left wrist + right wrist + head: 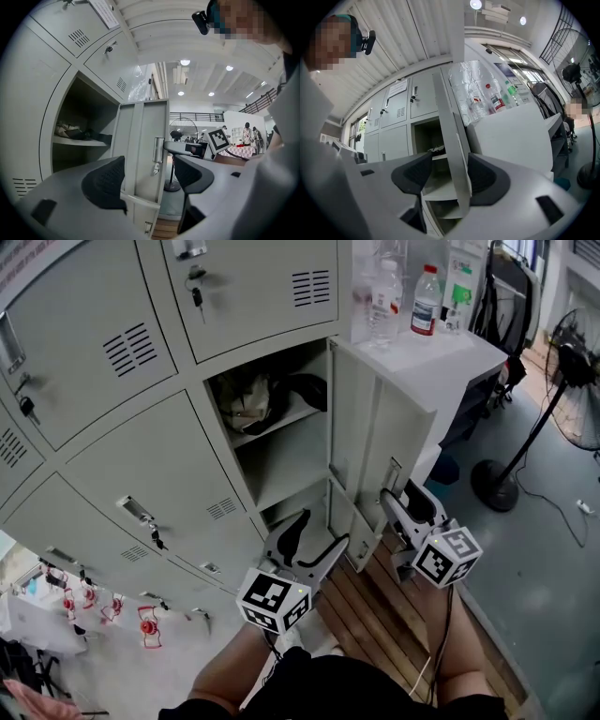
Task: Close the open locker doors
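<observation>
Straddling the locker door [451, 126], likely to swing it shut, the right gripper [447, 174] stood unclamped, jaws apart; the left gripper [147, 178] hung open, empty

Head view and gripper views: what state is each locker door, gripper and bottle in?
Open locker door: swung wide open.
Neighbouring locker doors: shut.
Left gripper: open, nothing held.
Right gripper: open, door edge between its jaws.
Bottles: upright.
</observation>
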Tool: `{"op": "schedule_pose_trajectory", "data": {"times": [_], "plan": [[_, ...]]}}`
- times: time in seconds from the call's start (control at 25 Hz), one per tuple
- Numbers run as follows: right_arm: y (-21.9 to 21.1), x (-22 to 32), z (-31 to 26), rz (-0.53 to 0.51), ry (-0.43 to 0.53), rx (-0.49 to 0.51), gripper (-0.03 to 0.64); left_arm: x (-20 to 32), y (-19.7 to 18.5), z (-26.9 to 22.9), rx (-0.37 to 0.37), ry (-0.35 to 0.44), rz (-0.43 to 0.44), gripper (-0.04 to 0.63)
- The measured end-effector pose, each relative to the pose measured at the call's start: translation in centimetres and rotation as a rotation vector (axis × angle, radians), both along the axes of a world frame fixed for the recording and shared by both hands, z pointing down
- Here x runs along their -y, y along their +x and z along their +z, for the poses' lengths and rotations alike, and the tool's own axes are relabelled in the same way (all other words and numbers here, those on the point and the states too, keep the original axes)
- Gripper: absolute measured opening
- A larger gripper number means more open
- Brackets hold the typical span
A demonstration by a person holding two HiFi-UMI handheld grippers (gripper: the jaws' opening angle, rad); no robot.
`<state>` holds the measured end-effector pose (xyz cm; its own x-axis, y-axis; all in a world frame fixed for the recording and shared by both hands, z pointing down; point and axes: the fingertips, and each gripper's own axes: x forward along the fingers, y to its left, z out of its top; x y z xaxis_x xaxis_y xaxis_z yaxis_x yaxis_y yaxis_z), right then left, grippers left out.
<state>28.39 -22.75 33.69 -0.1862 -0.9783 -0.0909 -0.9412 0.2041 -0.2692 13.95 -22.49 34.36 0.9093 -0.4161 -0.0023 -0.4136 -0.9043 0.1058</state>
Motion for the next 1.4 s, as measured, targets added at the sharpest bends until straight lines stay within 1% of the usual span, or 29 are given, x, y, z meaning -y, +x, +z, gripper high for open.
{"op": "schedule_pose_trajectory", "data": {"times": [0.2,0.4,0.6,0.84,1.16,1.4], "plan": [[-0.1,0.8,0.3,0.012,-0.016,-0.015,0.202,1.2,-0.1,0.2,-0.003,-0.008,0.009,0.337],[-0.9,1.0,0.6,-0.001,-0.031,-0.025,0.138,1.8,-0.6,0.3,-0.015,-0.019,0.003,0.337],[-2.6,1.3,0.7,-0.039,-0.034,-0.032,0.147,1.8,-1.5,0.5,-0.014,-0.024,-0.011,0.337],[-5.2,1.6,0.5,-0.093,-0.028,-0.044,0.156,1.7,-3.6,0.6,-0.007,-0.027,-0.047,0.337],[-10.0,2.9,0.7,-0.187,-0.023,-0.066,0.160,1.7,-6.9,0.5,-0.003,-0.027,-0.108,0.337],[-13.7,4.7,0.8,-0.251,-0.025,-0.085,0.155,2.7,-9.9,0.7,-0.004,-0.032,-0.167,0.337]]}}
